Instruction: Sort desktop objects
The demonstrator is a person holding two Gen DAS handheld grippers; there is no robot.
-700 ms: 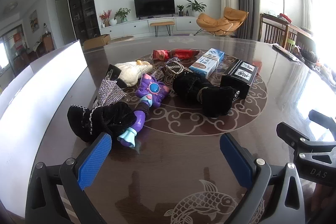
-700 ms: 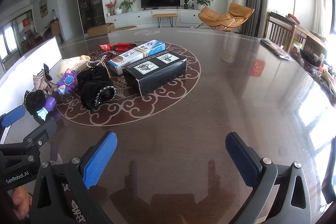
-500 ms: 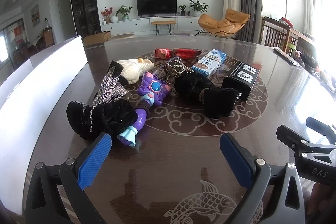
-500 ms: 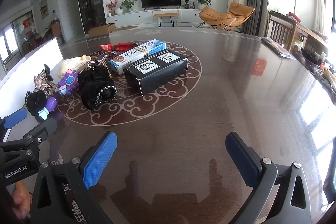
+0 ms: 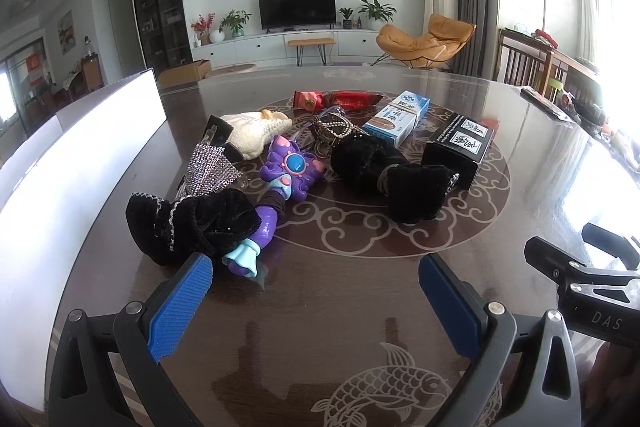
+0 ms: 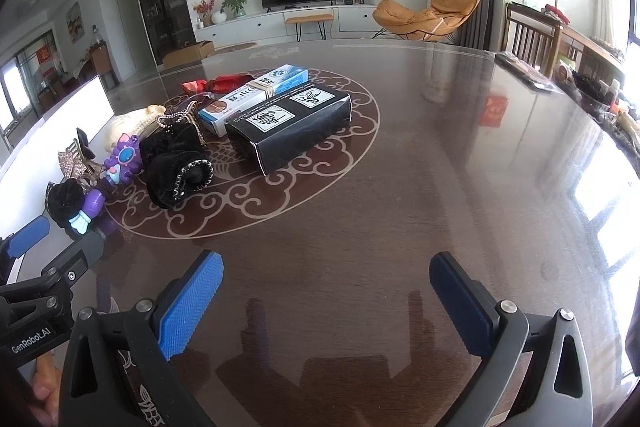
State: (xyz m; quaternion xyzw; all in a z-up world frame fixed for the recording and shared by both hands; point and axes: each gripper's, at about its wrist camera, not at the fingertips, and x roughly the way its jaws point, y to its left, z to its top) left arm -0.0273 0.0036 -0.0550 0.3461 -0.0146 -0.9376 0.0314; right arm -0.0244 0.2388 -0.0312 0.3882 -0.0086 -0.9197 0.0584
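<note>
Still pre-grasp. Left gripper (image 5: 316,291) jaws spread full wide, nothing between pads, hovering over bare table (image 5: 540,155) just short of the pile. Right gripper (image 6: 326,287) same: wide open, empty, over clear wood well to the right of everything.

Task items all bunched on the round inlay toward table's left side: black box (image 6: 292,131) w/ white labels, blue-white carton (image 6: 256,93) touching its far side, red packets (image 5: 340,99) behind. Two black velvet pouches (image 5: 394,173) mid-cluster, bead chain (image 5: 334,129) draped at their far edge. Purple toy wand (image 5: 280,187) w/ handle end toward left gripper, partly under a third black pouch (image 5: 192,227). Rhinestone clip (image 5: 210,167) and cream knit piece (image 5: 256,133) further left.

Risks, judged:
- Wand tucked under/against near pouch; lifting either prob drags the other.
- Chain likely snags on pouch fabric or spills loose if pouch pulled first.
- Soft pouches may fold and slip from pads; box wide, prob near jaw limit across long side.
- Glossy top: rigid items could skate if nudged, not pinched.
- Grippers side by side, right one visible at left view's edge; crossing over to the pile risks a knock.

Room: white board (image 5: 80,155) standing along left edge, close to near pouch, tight on that side. Right half of table open, good staging area. Far right edge cluttered w/ misc dark items, too small to ID.
</note>
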